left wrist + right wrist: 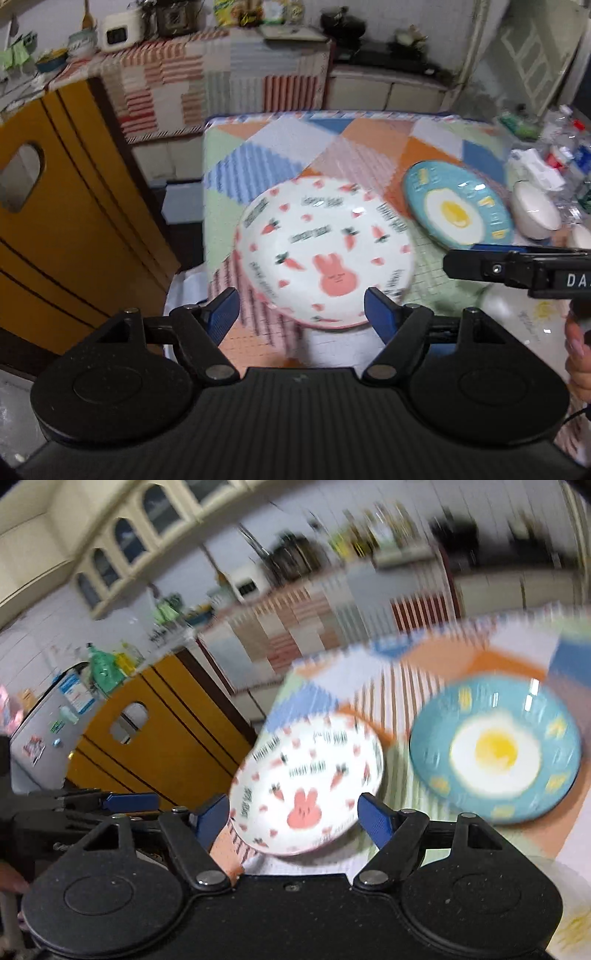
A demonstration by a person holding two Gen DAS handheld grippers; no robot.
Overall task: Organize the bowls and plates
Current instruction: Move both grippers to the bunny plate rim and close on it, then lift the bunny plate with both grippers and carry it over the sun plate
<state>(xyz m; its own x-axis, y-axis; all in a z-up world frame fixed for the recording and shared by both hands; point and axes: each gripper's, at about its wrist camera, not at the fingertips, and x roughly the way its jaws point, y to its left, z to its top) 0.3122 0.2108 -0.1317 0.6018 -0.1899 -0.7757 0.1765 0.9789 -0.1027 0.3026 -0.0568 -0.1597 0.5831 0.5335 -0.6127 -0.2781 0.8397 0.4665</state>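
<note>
A white plate with a pink rabbit and carrots (325, 251) lies on the patchwork tablecloth, right in front of my left gripper (301, 314), which is open and empty just short of its near rim. A blue plate with a fried-egg picture (458, 206) lies to its right. White bowls (535, 210) stand further right. In the right wrist view my right gripper (293, 818) is open and empty above the near edge of the rabbit plate (306, 786), with the blue plate (495, 749) to the right. That view is blurred. The right gripper also shows in the left wrist view (517, 267).
A yellow cabinet door (66, 229) stands left of the table (258, 155). A counter with a striped cloth (207, 74) runs behind. Bottles and packets (554, 155) crowd the table's right side. A pale dish (576, 915) sits at the lower right.
</note>
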